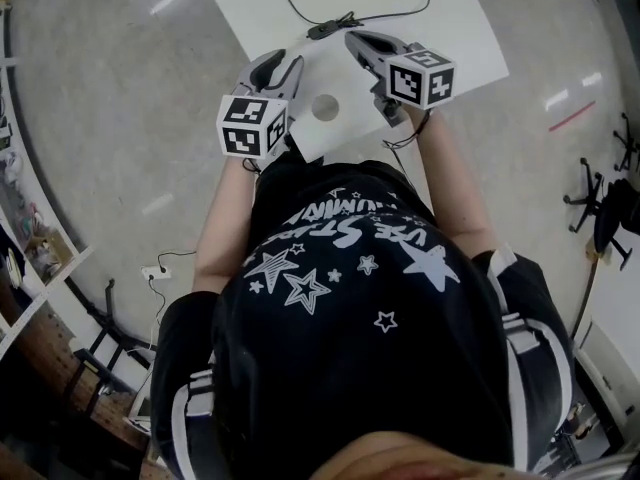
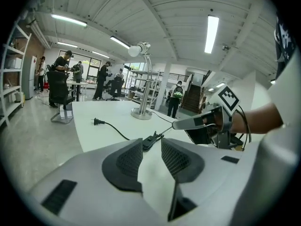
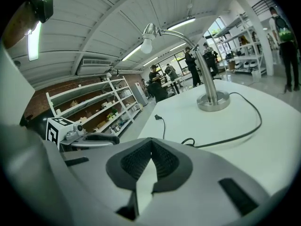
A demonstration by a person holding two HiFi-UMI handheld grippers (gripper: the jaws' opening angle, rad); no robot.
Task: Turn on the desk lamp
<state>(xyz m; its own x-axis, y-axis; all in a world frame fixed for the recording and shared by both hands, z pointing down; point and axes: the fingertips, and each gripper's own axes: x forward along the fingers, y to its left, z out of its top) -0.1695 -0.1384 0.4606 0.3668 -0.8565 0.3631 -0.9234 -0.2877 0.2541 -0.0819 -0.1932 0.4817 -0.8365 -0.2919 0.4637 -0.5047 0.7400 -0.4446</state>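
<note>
Only in gripper views: desk lamp (image 3: 213, 100)

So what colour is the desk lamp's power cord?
Black. The power cord shows best in the left gripper view, lying on the white table.

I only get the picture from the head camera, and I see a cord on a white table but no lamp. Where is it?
Observer: The desk lamp stands on its round metal base at the far end of the table.
Operator: Are those claws gripping anything?
Observer: No. The left gripper has its jaws apart, empty.
Operator: And the other?
Observer: The right gripper is shut, tips touching, on nothing.
</note>
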